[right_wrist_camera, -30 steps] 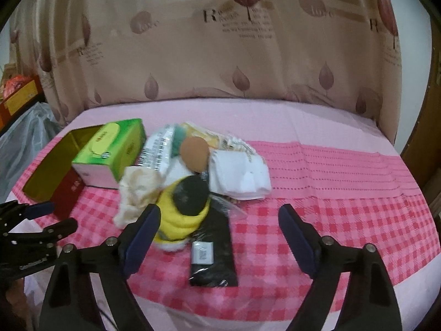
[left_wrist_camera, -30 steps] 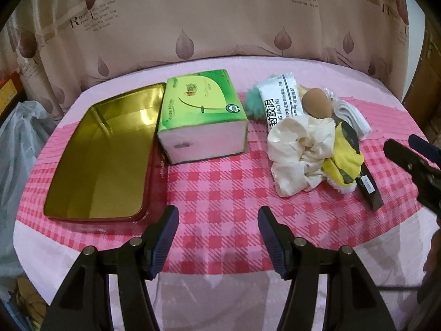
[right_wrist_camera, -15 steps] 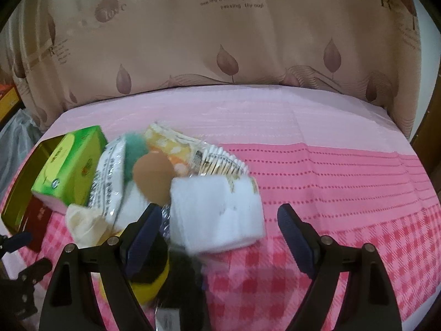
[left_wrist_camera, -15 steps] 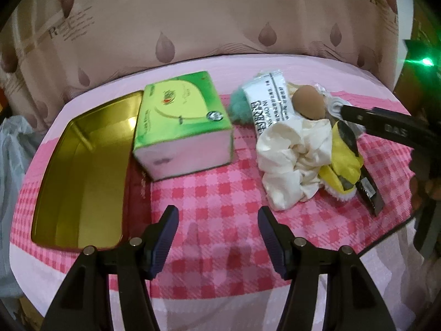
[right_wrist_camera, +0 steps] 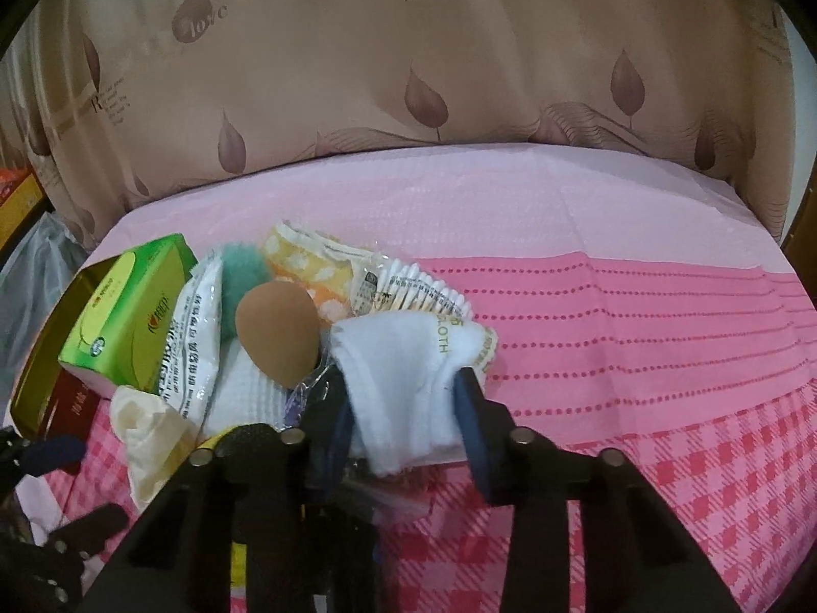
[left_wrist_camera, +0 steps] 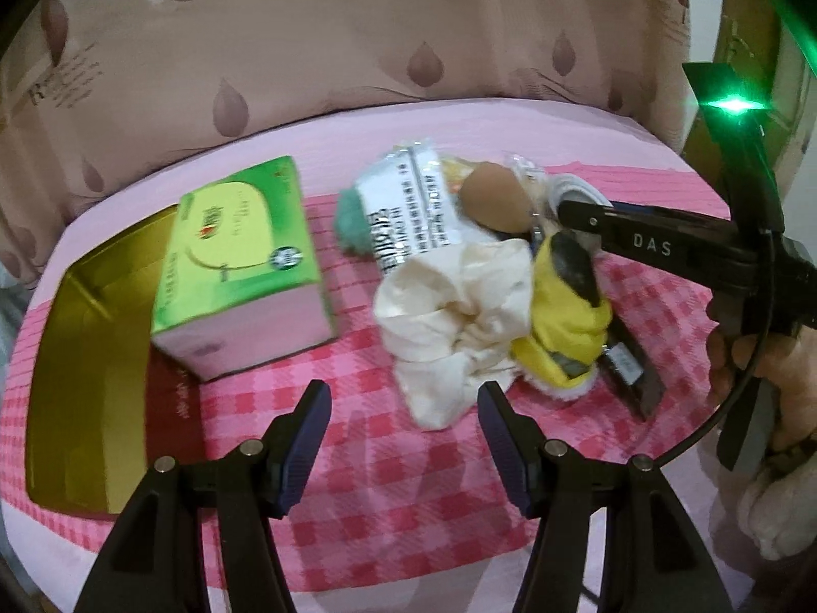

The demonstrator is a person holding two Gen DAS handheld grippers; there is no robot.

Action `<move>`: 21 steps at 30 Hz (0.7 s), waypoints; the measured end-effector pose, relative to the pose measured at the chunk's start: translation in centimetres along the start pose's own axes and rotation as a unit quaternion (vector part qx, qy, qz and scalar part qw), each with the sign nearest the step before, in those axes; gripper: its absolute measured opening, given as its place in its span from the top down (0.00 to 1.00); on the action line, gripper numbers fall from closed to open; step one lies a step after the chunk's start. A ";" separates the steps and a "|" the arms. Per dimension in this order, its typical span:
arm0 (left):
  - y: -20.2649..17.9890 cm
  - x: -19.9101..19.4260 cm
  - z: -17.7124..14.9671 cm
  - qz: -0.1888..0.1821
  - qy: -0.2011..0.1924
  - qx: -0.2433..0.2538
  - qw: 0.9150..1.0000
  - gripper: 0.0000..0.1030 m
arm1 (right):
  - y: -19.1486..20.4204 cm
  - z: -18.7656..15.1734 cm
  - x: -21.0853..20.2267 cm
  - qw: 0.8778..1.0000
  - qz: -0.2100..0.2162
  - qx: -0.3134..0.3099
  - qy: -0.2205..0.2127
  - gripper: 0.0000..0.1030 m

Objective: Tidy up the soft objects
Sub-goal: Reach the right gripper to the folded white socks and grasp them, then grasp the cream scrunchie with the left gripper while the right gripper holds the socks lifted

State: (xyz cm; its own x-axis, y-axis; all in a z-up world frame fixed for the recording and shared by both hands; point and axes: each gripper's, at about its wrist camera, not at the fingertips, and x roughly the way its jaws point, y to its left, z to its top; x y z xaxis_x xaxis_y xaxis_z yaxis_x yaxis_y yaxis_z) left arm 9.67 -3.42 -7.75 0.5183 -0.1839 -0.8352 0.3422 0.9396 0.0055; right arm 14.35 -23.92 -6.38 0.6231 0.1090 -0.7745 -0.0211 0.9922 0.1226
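Closing on the white cloth [right_wrist_camera: 408,383], the right gripper [right_wrist_camera: 403,408] starts; the gold tin [left_wrist_camera: 87,357] is empty, the left gripper [left_wrist_camera: 403,439] apart.

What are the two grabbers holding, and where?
The right gripper is closing on the white folded cloth, pinching its near end. The left gripper is open and holds nothing.

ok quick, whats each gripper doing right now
left gripper: open, nothing between its jaws.
right gripper: jaws closing on the white folded cloth, pads pressing on it.
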 end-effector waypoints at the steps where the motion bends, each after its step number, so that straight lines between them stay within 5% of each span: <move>1: -0.1 0.1 0.2 -0.007 0.001 0.001 1.000 0.41 | 0.1 0.1 -0.2 1.000 0.001 0.001 -0.001 0.69; 4: -0.4 0.2 0.7 -0.022 0.003 0.003 1.000 0.41 | 0.4 0.4 -1.3 1.000 0.000 0.000 -0.008 0.84; 21: -1.7 1.8 4.0 -0.045 0.013 0.018 0.999 0.41 | 0.4 -1.4 -6.7 0.999 0.014 0.020 -0.042 0.84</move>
State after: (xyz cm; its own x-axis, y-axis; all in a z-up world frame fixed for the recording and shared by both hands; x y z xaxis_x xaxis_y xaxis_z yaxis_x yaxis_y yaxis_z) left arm 13.14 -6.55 -7.06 0.4639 -0.2593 -0.8471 0.4145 0.9086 -0.0511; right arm 9.10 -24.21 -1.99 0.6854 0.1293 -0.7165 -0.0093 0.9856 0.1690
